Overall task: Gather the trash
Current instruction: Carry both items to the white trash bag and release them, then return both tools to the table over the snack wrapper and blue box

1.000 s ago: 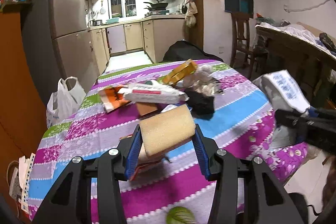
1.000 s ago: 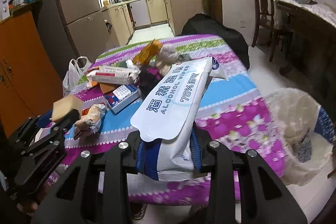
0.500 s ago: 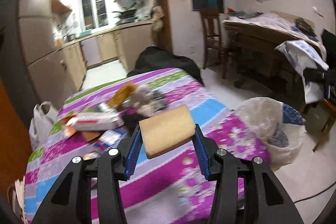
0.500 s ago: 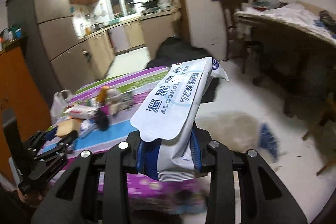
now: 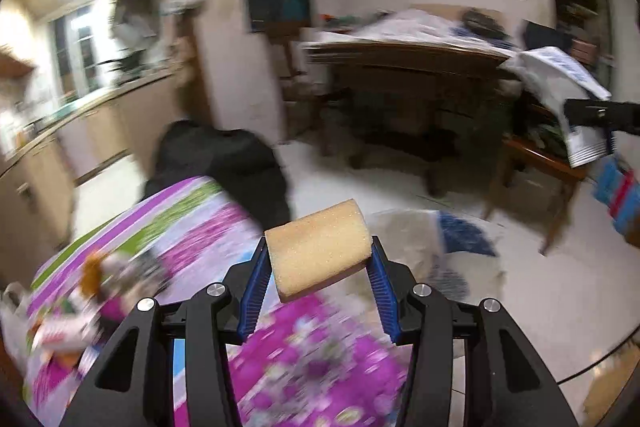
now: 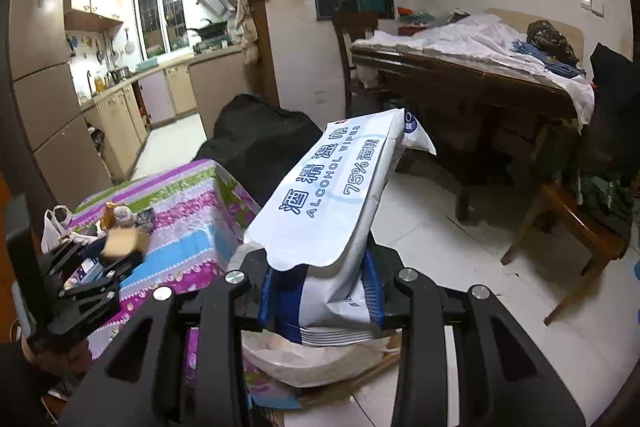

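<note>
Carrying stage of trash collection. The left gripper (image 5: 318,285) clasped a tan rectangular sponge block (image 5: 320,247) between its blue pads; the right gripper (image 6: 322,293) clenched a white-and-blue soft pack of alcohol wipes (image 6: 332,203). A white plastic-lined trash bin (image 6: 316,363) lay just below the right gripper. The next move would likely call for centring each item above the bin before release.

Table (image 6: 188,211) at left of the right wrist view, draped in a striped floral cloth, small litter (image 6: 120,217) clustered at its far left end, white tiled floor (image 6: 432,239) at centre, a white plastic bag (image 6: 312,363) on it at the bottom, wooden chair (image 6: 576,223) at right
</note>
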A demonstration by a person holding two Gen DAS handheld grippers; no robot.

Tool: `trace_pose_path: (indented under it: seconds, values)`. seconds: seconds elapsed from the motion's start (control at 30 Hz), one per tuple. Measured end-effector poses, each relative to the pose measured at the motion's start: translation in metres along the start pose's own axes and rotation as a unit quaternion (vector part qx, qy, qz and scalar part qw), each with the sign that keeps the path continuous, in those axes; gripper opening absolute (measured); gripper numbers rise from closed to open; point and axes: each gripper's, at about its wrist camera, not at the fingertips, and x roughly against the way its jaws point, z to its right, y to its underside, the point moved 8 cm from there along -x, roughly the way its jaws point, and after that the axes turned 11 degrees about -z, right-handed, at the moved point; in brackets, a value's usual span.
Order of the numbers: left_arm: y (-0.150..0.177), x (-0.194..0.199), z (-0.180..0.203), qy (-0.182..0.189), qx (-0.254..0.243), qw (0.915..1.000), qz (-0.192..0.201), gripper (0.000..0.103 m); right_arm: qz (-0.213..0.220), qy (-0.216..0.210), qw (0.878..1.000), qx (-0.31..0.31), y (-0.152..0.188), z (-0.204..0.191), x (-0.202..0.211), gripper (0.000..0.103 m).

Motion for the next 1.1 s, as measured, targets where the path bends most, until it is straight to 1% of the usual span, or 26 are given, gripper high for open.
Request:
trace_pose_path:
  seconds: [0.03,0.07,0.13,0.2,0.23,0.3,0.33,0.37,0.4,0.5,0.6,0.67,0.83,0.93,0.97,1.03,1.1]
  values:
    - [-0.007,-0.005,0.009,0.019,-0.015,0.9997,-0.003,0.049,-0.015,-0.002,1.000,-0.002,0.000,0.002,-0.006,0.034]
    - [-0.016,-0.016,0.020,0.046,-0.037,0.9982,-0.011,0.049,-0.028,-0.005,1.000,-0.001,0.001,0.005,-0.012,0.034]
    - [-0.024,-0.035,0.033,0.075,-0.067,0.9944,-0.031,0.049,-0.057,-0.011,0.998,0.001,0.004,0.009,-0.026,0.034]
    - [-0.030,-0.063,0.047,0.099,-0.098,0.9884,-0.061,0.049,-0.084,-0.021,0.996,0.004,0.008,0.007,-0.040,0.034]
    - [-0.032,-0.075,0.051,0.097,-0.109,0.9870,-0.068,0.049,-0.098,-0.027,0.995,0.005,0.011,0.005,-0.049,0.034]
    - [-0.031,-0.101,0.064,0.113,-0.134,0.9801,-0.093,0.049,-0.141,-0.045,0.989,0.004,0.021,0.003,-0.076,0.034]
    - [-0.029,-0.112,0.068,0.115,-0.140,0.9782,-0.101,0.049,-0.155,-0.050,0.987,0.003,0.025,0.002,-0.084,0.034]
    - [-0.024,-0.120,0.072,0.118,-0.147,0.9758,-0.111,0.049,-0.178,-0.051,0.983,0.004,0.031,0.001,-0.101,0.034]
    - [-0.020,-0.136,0.076,0.115,-0.159,0.9725,-0.126,0.049,-0.191,-0.051,0.980,0.006,0.034,0.001,-0.109,0.034]
    - [-0.004,-0.161,0.076,0.111,-0.166,0.9672,-0.157,0.049,-0.240,-0.061,0.969,0.006,0.045,0.001,-0.142,0.034]
    - [0.007,-0.180,0.076,0.120,-0.163,0.9622,-0.182,0.049,-0.272,-0.071,0.960,0.012,0.052,-0.002,-0.164,0.034]
    - [0.014,-0.183,0.075,0.120,-0.164,0.9611,-0.187,0.049,-0.283,-0.065,0.957,0.022,0.055,-0.007,-0.176,0.034]
    - [0.023,-0.200,0.073,0.109,-0.162,0.9605,-0.198,0.049,-0.296,-0.064,0.952,0.035,0.060,-0.003,-0.191,0.034]
    - [0.025,-0.208,0.069,0.100,-0.161,0.9607,-0.203,0.051,-0.297,-0.051,0.952,0.049,0.060,-0.005,-0.200,0.042]
    - [0.026,-0.211,0.068,0.098,-0.159,0.9607,-0.206,0.053,-0.298,-0.051,0.952,0.050,0.060,-0.004,-0.201,0.048]
    - [0.026,-0.212,0.062,0.091,-0.154,0.9622,-0.205,0.066,-0.293,-0.045,0.954,0.050,0.059,-0.004,-0.205,0.053]
    - [0.025,-0.213,0.057,0.086,-0.147,0.9643,-0.203,0.068,-0.290,-0.043,0.955,0.050,0.058,-0.004,-0.205,0.054]
